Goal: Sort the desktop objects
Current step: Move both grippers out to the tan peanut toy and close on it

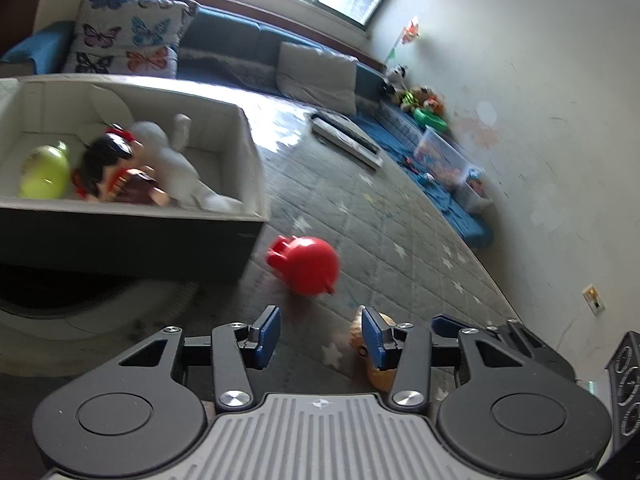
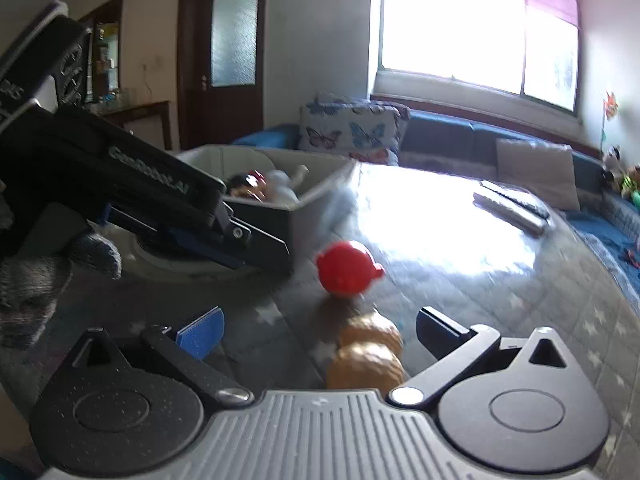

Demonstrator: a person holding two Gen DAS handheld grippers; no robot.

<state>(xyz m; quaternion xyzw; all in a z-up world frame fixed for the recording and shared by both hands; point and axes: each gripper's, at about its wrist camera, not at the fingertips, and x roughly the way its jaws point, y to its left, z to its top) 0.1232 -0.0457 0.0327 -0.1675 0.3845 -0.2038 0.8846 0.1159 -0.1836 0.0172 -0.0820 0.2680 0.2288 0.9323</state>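
Observation:
A red round toy (image 1: 306, 263) lies on the grey star-patterned mat, just right of a grey storage box (image 1: 132, 240); it also shows in the right wrist view (image 2: 347, 267). The box holds a yellow-green toy (image 1: 44, 172), a dark-haired doll (image 1: 116, 172) and a white plush (image 1: 176, 160). A tan peanut-shaped toy (image 2: 366, 354) lies between my right gripper's open fingers; in the left wrist view it (image 1: 376, 376) lies behind the right finger. My left gripper (image 1: 320, 338) is open and empty, short of the red toy. My right gripper (image 2: 320, 330) is open.
The box stands on a white round base (image 1: 80, 332). A flat grey item (image 1: 346, 136) lies farther back on the mat. A blue sofa with butterfly cushions (image 1: 128, 40) runs along the back. Clear toy bins (image 1: 444, 156) stand by the right wall.

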